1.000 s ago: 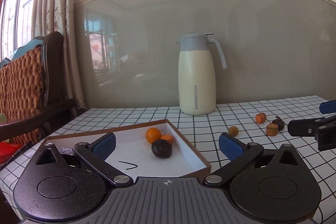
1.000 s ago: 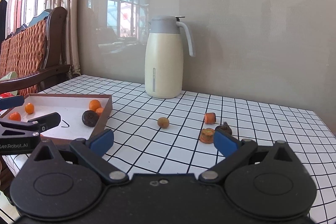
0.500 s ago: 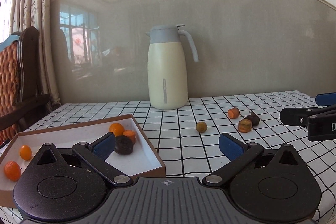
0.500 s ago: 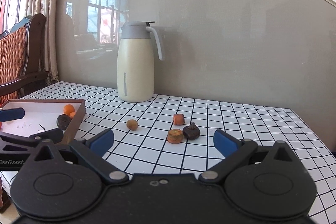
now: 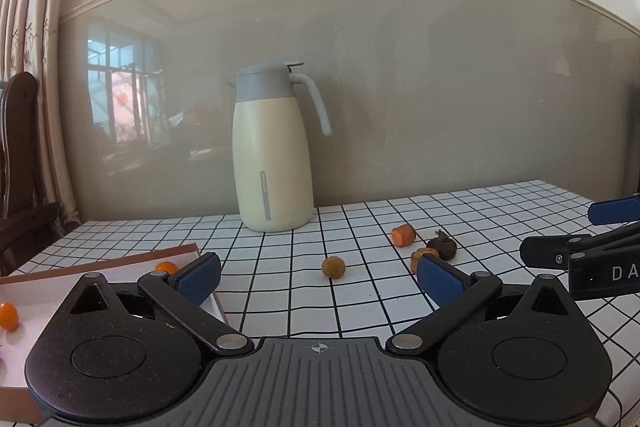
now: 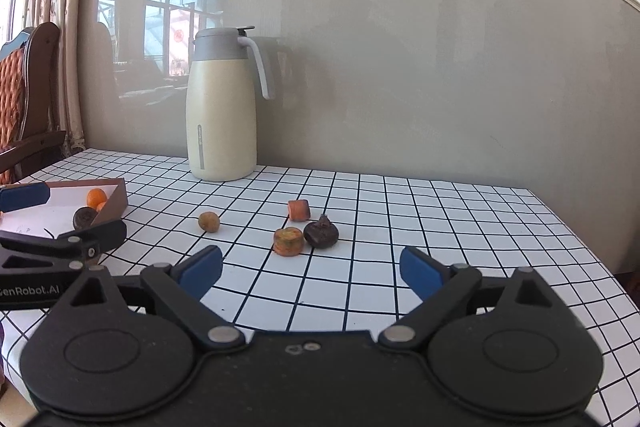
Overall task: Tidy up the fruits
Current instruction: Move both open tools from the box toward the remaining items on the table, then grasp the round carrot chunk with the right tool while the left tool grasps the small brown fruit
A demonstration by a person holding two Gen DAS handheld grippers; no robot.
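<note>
In front of the cream thermos jug [image 6: 222, 115], four loose fruits [image 6: 306, 229] lie on the checked tablecloth [image 6: 440, 227], while the left gripper [image 5: 318, 273] gapes empty and the right gripper [image 6: 310, 269], jaws just narrowing, grips nothing.

Four small fruits are lying loose on the checked worktop [image 6: 440, 227]: a yellowish round one [image 6: 209, 221], an orange chunk [image 6: 299, 209], an orange-brown disc [image 6: 287, 241] touching a dark wrinkled fruit [image 6: 321, 234]. Others are sitting in the tray [image 6: 116, 201].
</note>
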